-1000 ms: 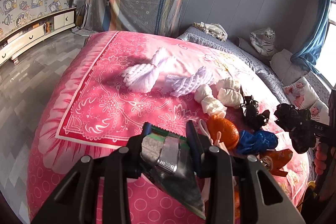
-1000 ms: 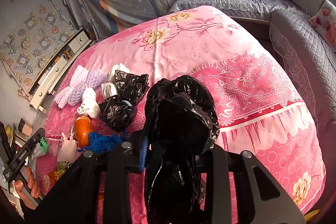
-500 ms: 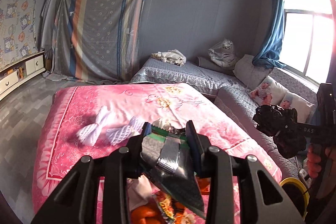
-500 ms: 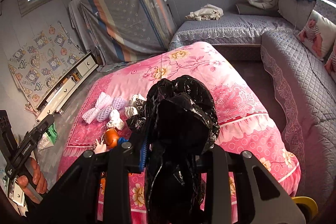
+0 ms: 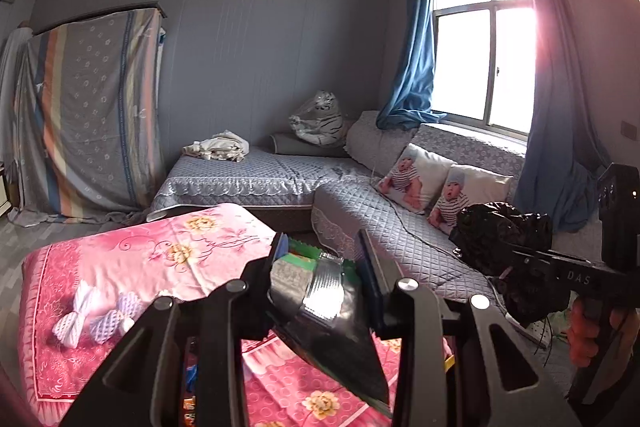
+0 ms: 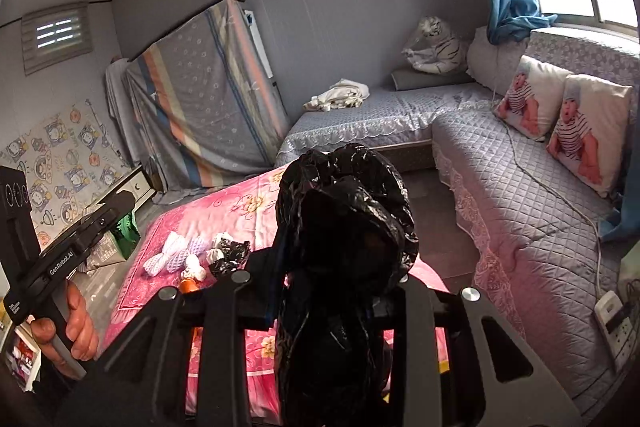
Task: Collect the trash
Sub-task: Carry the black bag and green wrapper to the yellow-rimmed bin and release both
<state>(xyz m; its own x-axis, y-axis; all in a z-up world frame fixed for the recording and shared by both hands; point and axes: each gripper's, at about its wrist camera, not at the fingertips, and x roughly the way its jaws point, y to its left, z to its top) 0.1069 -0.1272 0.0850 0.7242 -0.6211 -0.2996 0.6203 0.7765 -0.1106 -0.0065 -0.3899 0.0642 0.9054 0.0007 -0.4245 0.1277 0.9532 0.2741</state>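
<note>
Black crumpled plastic fills the middle of the right wrist view: a black bag [image 6: 344, 227] is clamped between the jaws of the right gripper [image 6: 340, 267], bulging above them and hanging down below. In the left wrist view, a snack wrapper [image 5: 324, 291], green at its top edge and silvery to dark lower down, is pinched in the left gripper [image 5: 322, 267], its pointed lower end drooping toward the camera. Both grippers are held up above a bed [image 5: 120, 267] covered with a pink flowered spread. More trash is left lying on the spread: two white and pale purple foam nets [image 6: 176, 255], a white tied bundle [image 6: 194, 271], a crumpled black bag [image 6: 230, 255] and something orange [image 6: 188, 285], partly hidden behind the gripper and hard to identify. A grey quilted corner sofa [image 6: 520, 195] is seen beyond the bed, with two pillows [image 6: 560, 123] printed with babies, under a window [image 5: 484, 67] with blue curtains [image 5: 412, 67]. A hand [image 6: 76, 323] is seen around the left gripper's handle.
</note>
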